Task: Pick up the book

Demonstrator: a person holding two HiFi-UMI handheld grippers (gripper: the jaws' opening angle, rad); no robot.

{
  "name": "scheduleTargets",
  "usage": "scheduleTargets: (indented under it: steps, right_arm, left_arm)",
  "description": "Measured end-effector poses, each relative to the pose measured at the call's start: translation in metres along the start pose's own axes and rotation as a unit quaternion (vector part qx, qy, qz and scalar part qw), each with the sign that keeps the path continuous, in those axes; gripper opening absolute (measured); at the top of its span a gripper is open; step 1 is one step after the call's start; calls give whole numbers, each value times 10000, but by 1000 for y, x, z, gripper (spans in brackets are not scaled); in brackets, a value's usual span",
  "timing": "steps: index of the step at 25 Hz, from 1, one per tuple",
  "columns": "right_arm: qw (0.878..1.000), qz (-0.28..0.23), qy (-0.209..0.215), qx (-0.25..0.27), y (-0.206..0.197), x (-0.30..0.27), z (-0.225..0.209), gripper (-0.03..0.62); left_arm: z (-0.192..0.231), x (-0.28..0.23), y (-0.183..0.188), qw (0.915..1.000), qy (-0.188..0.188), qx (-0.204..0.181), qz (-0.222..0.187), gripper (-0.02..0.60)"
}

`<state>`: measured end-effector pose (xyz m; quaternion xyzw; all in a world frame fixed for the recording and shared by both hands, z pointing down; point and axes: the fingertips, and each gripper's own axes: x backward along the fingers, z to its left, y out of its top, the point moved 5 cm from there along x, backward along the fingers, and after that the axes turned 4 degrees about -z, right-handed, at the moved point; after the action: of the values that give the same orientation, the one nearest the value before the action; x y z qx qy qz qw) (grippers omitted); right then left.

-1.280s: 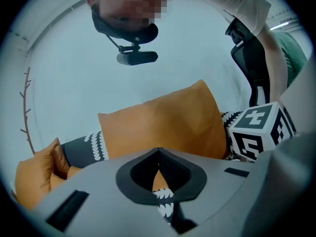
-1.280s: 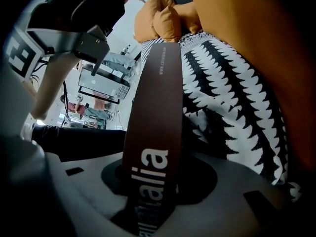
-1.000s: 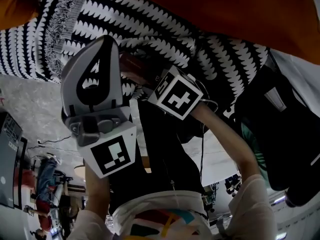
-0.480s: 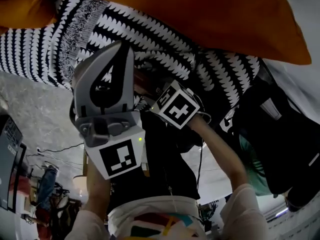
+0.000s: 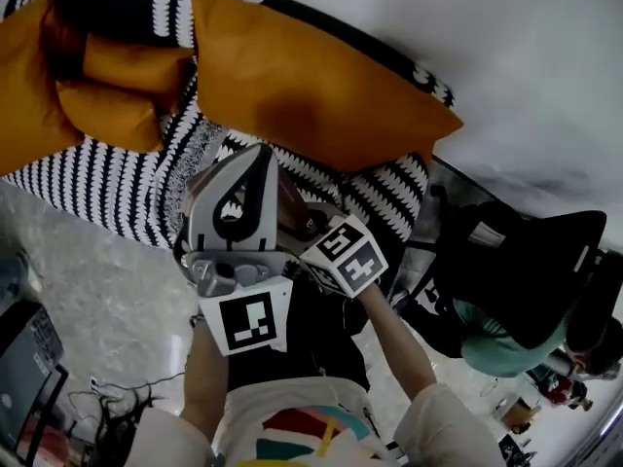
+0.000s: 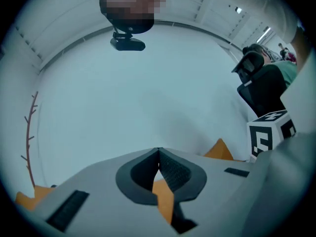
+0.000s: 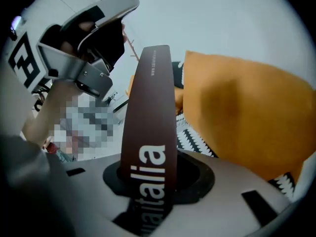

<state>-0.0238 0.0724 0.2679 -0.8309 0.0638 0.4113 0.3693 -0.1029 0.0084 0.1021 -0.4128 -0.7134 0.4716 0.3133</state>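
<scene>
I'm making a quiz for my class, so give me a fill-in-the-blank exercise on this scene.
The right tool is clamped on a dark brown ____.
The big cushion is ____ in colour.
The patterned blanket beneath it is black and ____.
Missing words: book; orange; white.

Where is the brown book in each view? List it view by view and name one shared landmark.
Head view: brown book at centre, just below the orange cushion.
Left gripper view: not in it.
Right gripper view: centre, spine upright, clamped between the jaws.
Shared landmark: the orange cushion, in all three views.
</scene>
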Motion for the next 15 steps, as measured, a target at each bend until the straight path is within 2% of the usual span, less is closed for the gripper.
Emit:
scheduleTargets:
  steps: [4, 8, 9, 11, 15]
  right_arm:
    - [9964, -559, -565, 304, 43, 75, 34, 155]
    - [9845, -1260, -1035, 645, 75, 163, 68, 155]
    - [9800, -1455, -1140, 734, 80, 184, 78, 155]
    - [9694, -1881, -1294, 898, 86, 215, 101, 155]
    - [9484, -2597, -1516, 1009, 82, 255, 127, 155]
  left_arm:
    - [28, 18, 84, 9994, -30, -78, -321, 6]
    - [33, 32, 149, 9979, 20, 430, -481, 6]
    - [31, 33, 167, 9978, -40, 347, -561, 6]
    - [29, 38, 207, 9956, -174, -84, -921, 6]
    - [16, 45, 262, 9809, -368, -914, -1677, 6]
